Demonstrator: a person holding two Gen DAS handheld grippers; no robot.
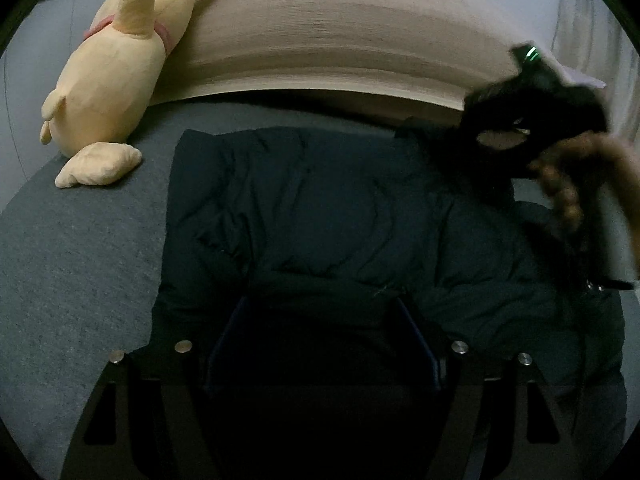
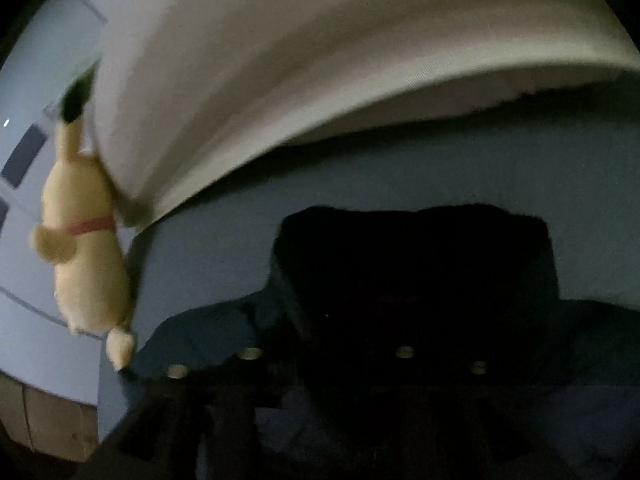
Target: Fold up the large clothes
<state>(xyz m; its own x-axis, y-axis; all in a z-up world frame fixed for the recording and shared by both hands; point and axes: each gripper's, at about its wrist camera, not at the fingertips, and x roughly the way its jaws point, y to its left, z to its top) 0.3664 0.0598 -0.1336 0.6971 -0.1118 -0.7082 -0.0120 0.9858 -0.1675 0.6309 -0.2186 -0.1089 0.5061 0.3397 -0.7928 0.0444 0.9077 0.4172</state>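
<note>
Your jacket (image 1: 320, 216) lies spread on the bed (image 1: 76, 248), a dark padded garment covering the middle of the grey cover and reaching toward the near edge, where your left hand-held gripper (image 1: 320, 360) stands over it. Its fingers (image 1: 224, 344) are set well apart with jacket fabric lying between them; the view is too dark there to say whether the pads press on the cloth. Your right hand-held gripper (image 1: 516, 128) appears in the left view near the bed's far right side, above the jacket, blurred, with your hand (image 1: 568, 184) behind it. In the right view that gripper (image 2: 328, 360) is nearly lost in shadow over the dark fabric, so you cannot tell from it how its jaws stand or whether anything is held. A plush toy (image 1: 112, 80), pale yellow with a pink collar, lies at the bed's far left corner, well apart from the jacket, one foot just beside the left edge. A beige blanket (image 1: 340, 40) is folded back along the far edge, touching the toy.
</note>
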